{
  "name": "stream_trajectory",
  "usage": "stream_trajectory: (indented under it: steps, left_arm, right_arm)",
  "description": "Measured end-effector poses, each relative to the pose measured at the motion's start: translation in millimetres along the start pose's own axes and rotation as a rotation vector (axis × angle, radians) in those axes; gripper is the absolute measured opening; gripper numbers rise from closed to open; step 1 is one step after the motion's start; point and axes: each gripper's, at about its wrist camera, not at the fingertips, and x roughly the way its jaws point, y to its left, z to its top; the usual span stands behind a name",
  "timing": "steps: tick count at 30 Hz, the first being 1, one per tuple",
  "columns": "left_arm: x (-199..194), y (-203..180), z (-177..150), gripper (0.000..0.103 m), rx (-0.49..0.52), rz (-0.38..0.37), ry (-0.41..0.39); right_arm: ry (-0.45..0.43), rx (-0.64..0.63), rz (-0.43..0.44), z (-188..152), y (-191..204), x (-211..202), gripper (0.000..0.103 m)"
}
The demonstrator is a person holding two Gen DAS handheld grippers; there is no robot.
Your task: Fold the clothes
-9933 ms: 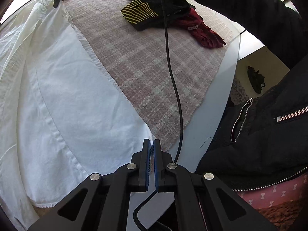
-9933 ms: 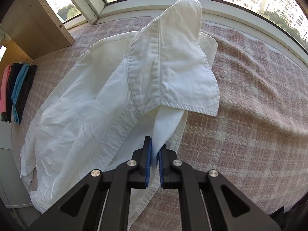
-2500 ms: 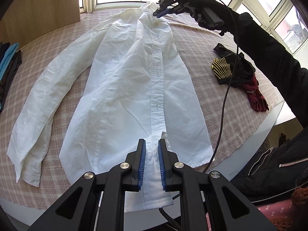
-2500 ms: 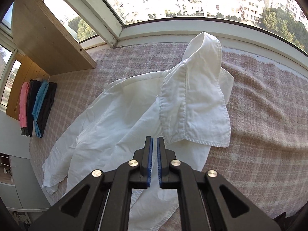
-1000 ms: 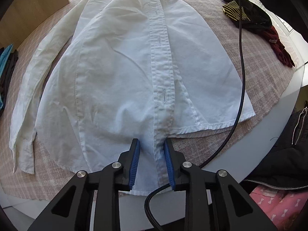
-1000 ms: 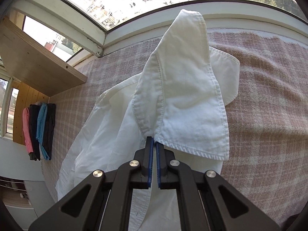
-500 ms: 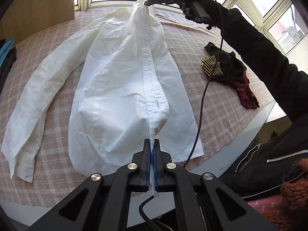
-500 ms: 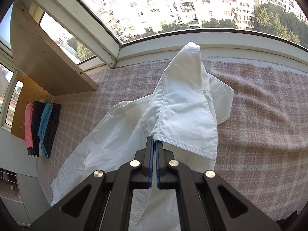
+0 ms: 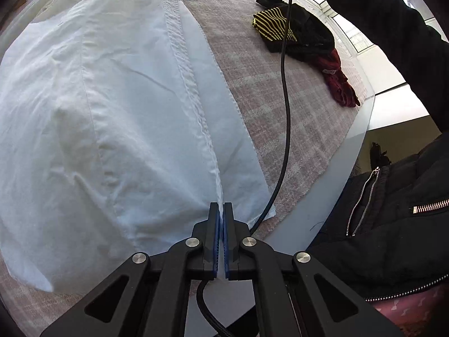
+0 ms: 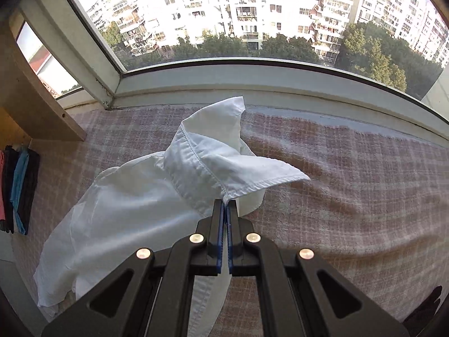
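Note:
A white button-up shirt [image 9: 118,106] lies on a pink plaid cloth [image 9: 280,106] over the table. My left gripper [image 9: 223,207] is shut on the shirt's front placket at the hem, near the table's front edge. My right gripper [image 10: 225,205] is shut on the shirt [image 10: 134,213] just under the collar [image 10: 224,163] and holds it lifted above the plaid cloth [image 10: 350,196], near the window side. The right gripper itself is out of the left wrist view.
A pile of dark clothes with a yellow-striped piece [image 9: 291,28] and a dark red garment [image 9: 336,81] lies at the right of the table. A black cable [image 9: 284,98] hangs across. The person's black jacket [image 9: 393,210] is at right. Folded clothes [image 10: 16,191] sit at far left. A window sill [image 10: 280,84] runs behind.
My left gripper has dropped lower and closer to the shirt, still shut on the placket hem. My right gripper has raised the collar, so more of the window shows.

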Motion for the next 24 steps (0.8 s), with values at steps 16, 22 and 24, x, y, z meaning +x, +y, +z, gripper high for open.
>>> stream_trajectory:
  steps: [16,22,24]
  left_arm:
    - [-129,83,-47,0.046,-0.078,0.272,-0.080]
    - [-133,97,-48,0.046,0.063,0.134,-0.053]
    - [-142,90,-53,0.046,0.142,0.077,-0.058]
  right_arm:
    - [0.023,-0.078,-0.024,-52,-8,-55,0.016]
    - [0.009,-0.070,-0.071,-129,-10,-110,0.017]
    - [0.013,-0.035,-0.100,-157,-14,-129,0.017]
